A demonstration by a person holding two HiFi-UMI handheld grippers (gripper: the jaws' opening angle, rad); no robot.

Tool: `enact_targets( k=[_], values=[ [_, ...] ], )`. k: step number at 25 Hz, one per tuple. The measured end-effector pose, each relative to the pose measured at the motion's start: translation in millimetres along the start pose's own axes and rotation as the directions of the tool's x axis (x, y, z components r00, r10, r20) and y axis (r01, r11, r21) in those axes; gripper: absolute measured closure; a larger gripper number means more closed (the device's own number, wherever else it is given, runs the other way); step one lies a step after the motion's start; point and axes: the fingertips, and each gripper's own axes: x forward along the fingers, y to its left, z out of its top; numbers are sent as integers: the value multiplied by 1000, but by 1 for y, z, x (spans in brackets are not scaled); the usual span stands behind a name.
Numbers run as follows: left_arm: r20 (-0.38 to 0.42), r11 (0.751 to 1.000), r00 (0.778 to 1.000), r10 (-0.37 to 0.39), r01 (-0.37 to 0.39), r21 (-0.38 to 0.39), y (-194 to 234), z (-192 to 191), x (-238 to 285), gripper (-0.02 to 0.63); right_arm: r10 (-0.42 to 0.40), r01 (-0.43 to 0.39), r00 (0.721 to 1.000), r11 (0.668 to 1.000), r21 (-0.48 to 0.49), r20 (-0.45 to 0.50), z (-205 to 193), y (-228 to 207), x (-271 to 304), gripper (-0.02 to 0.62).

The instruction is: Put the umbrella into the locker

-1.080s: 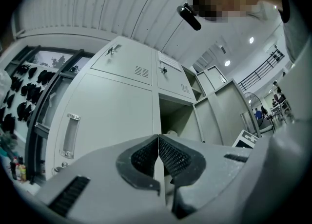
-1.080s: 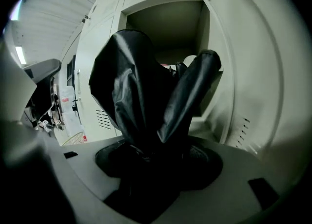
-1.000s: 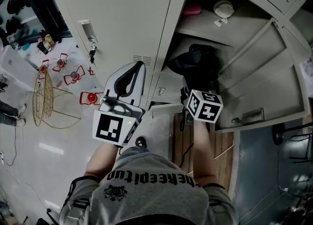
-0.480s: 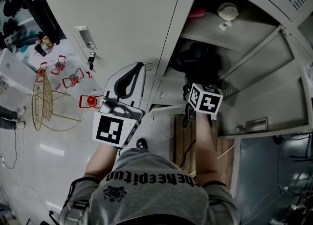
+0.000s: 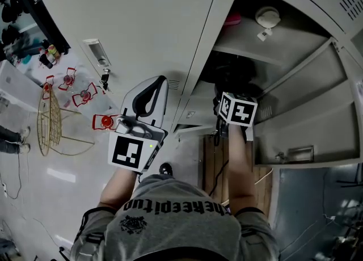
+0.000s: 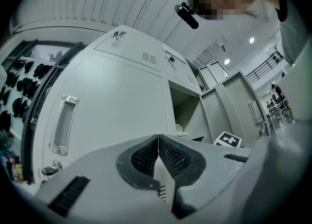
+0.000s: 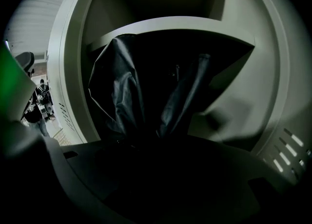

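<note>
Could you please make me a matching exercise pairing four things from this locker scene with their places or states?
Things:
1 left gripper
2 right gripper
3 umbrella
4 pink item

Places or states:
A on the top shelf
B jaws shut, empty, outside the closed door
C black, below the top shelf
D clamped on the umbrella

Pairs: 1-B, 2-D, 3-C, 4-A

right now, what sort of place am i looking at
Probably a locker area in a large indoor hall: a bank of grey metal lockers fills the head view, one locker door stands open with a black umbrella in the opening, and the left gripper view shows a high ribbed ceiling with lights.
</note>
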Motion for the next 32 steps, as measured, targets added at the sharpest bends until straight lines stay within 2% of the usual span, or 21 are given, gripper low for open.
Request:
enact_targets(
  k=[8,17,28,32],
  values=[
    [5,1000,1000,-3,3,-4,8,-4,7,598,1,-1,1000,1000,0,-5,20,0,23,336],
    [-26,1000,999,-18,18,-8,9,-16,11,598,5,-6,999,1000,-10,-42,34,-1,49,336],
    [-43,999,998,-42,41,-24,6,-25,12,598,0,-5,996,998,-59,-89,41,1,63,334],
    [-47,999,998,-42,41,-28,8,-26,11,598,29,-36,993,998,-60,-111,45,3,66,334]
  ],
)
